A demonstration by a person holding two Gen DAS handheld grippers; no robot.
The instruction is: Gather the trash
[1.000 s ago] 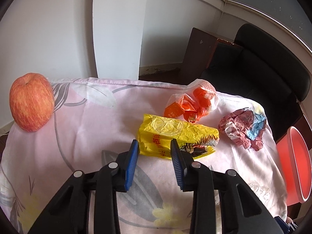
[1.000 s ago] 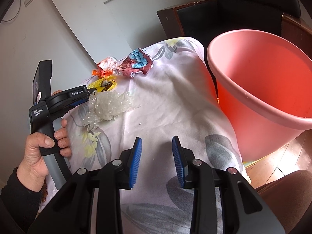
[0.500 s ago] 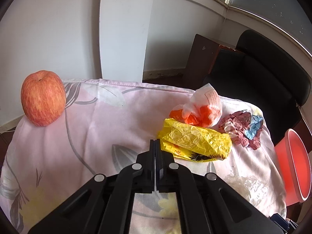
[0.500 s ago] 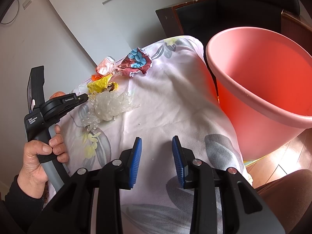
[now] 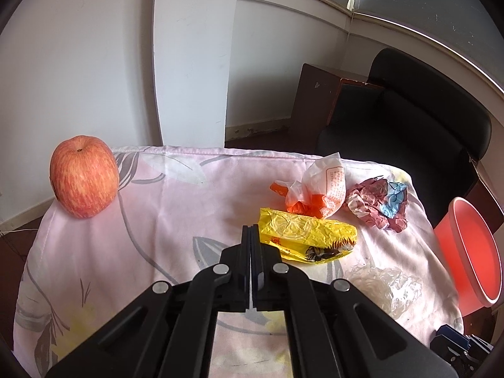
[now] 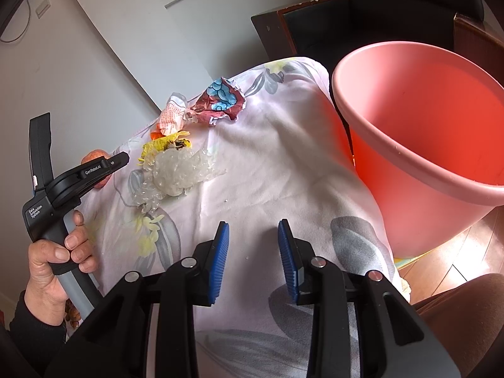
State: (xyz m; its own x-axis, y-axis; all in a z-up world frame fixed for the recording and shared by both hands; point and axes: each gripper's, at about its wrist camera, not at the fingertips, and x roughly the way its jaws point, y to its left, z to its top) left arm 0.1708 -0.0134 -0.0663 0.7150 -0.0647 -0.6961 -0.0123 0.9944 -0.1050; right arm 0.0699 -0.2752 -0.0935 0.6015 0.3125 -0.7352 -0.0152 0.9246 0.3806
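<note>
My left gripper (image 5: 251, 230) has its jaws pressed together at the near left corner of a yellow snack wrapper (image 5: 308, 239), and that end is lifted off the pink floral cloth (image 5: 176, 208). Behind it lie an orange-and-white wrapper (image 5: 318, 189) and a crumpled maroon-and-blue wrapper (image 5: 378, 201). A wad of clear plastic (image 5: 384, 286) lies to the right. In the right wrist view a hand holds the left gripper (image 6: 126, 157) beside the yellow wrapper (image 6: 165, 146). My right gripper (image 6: 253, 230) hovers open over bare cloth with nothing between its fingers.
A red apple (image 5: 83, 176) stands at the cloth's far left corner. A pink plastic bucket (image 6: 409, 145) stands off the table's right edge, its mouth open. A black chair (image 5: 409, 119) and a brown cabinet (image 5: 312, 97) are beyond the table.
The left jaws closed from open at the yellow wrapper's corner, then drew back and up; the wrapper's near end rose and crumpled. The right gripper stayed still.
</note>
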